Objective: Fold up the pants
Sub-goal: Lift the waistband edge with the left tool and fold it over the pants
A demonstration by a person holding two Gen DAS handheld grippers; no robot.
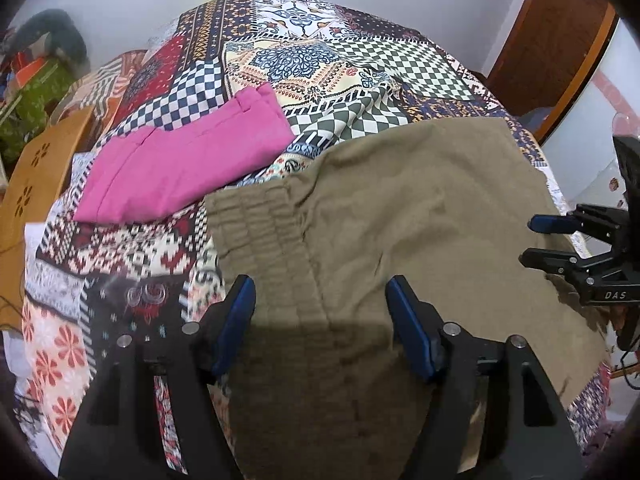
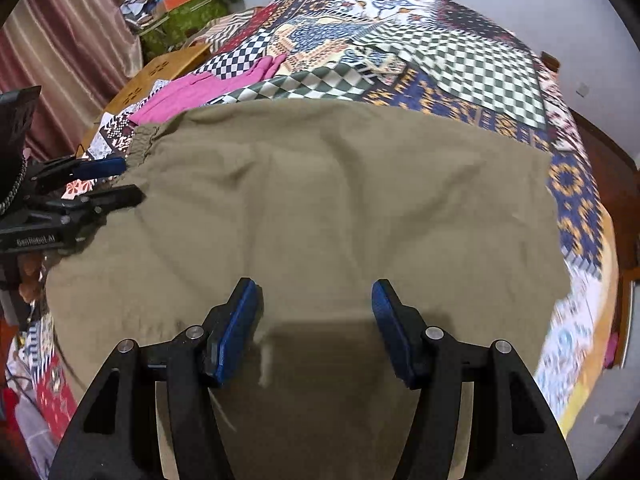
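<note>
Olive-khaki pants (image 1: 400,216) lie spread on the patterned bedspread, with the elastic waistband (image 1: 260,232) toward the left. They also fill the right wrist view (image 2: 340,200). My left gripper (image 1: 322,292) is open just above the waistband end, holding nothing. It shows at the left edge of the right wrist view (image 2: 124,182). My right gripper (image 2: 318,296) is open over the pants' near edge, empty. It shows at the right edge of the left wrist view (image 1: 528,240).
A folded pink garment (image 1: 180,168) lies on the bedspread (image 1: 360,52) to the left of the pants. A wooden stool (image 1: 36,176) stands by the bed's left side. A pile of clutter (image 2: 180,4) and a curtain (image 2: 60,40) are at the far left.
</note>
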